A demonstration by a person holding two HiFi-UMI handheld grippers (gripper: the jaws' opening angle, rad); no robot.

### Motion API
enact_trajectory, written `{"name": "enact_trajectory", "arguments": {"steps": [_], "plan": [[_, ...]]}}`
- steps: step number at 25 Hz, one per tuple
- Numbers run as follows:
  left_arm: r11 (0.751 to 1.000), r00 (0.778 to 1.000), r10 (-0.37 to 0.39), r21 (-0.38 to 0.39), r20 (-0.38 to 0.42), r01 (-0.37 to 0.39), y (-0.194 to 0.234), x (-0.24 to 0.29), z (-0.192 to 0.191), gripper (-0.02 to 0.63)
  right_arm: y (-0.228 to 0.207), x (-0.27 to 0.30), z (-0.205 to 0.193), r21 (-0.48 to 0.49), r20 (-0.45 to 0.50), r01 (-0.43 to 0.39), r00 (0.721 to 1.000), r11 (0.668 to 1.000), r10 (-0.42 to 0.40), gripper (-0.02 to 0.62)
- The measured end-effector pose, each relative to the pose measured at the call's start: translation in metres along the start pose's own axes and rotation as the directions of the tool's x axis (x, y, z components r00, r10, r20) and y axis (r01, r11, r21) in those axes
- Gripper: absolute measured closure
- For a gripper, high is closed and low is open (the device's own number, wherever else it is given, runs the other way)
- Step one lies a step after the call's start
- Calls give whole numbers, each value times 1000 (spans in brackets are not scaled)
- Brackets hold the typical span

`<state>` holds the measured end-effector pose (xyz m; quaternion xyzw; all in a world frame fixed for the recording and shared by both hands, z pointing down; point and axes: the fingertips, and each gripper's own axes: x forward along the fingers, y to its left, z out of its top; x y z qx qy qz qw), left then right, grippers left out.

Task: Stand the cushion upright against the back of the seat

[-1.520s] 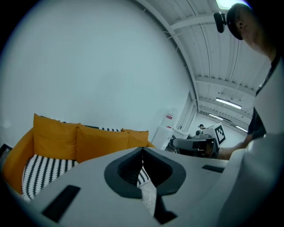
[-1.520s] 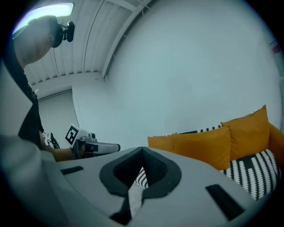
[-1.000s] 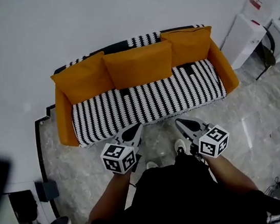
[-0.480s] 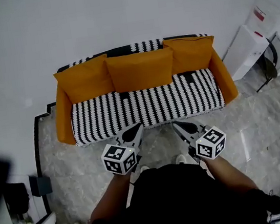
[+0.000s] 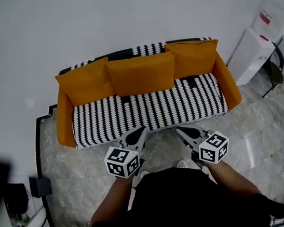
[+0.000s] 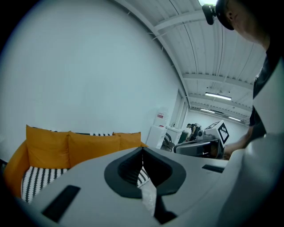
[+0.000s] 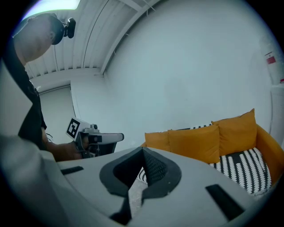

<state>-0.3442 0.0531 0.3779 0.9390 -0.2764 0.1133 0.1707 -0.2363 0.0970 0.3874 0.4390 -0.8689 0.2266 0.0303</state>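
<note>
Backrest of the sofa (image 5: 147,112) is mostly hidden. Three orange cushions (image 5: 140,74) stand upright in a row against it in the upper middle of the head view, leaving only a striped strip above them. The person's body covers the lower middle of that frame. There the left gripper (image 5: 137,133) and right gripper (image 5: 182,131) hang side by side over the floor (image 5: 268,119), just below the seat's front edge, touching nothing. Each gripper view shows its fingers (image 6: 126,170) pressed together with nothing between them, and the gripper's own body blocks much of the seat. Of the two gripper views, only the left one shows the white cabinet (image 6: 155,135) past the sofa's end.
</note>
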Motion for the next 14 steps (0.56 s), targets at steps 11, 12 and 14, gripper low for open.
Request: {"name": "enact_trajectory", "arguments": {"steps": [11, 12, 14], "plan": [[999, 1000, 0, 40, -1, 0, 2, 7, 16, 589, -11, 3, 13, 8, 15, -10, 1000, 1000, 10, 560], [999, 1000, 1, 40, -2, -1, 2, 7, 15, 589, -12, 3, 13, 9, 16, -10, 1000, 1000, 10, 560], [999, 1000, 2, 38, -5, -1, 2, 8, 15, 589, -14, 2, 15, 10, 17, -10, 1000, 1000, 9, 560]]}}
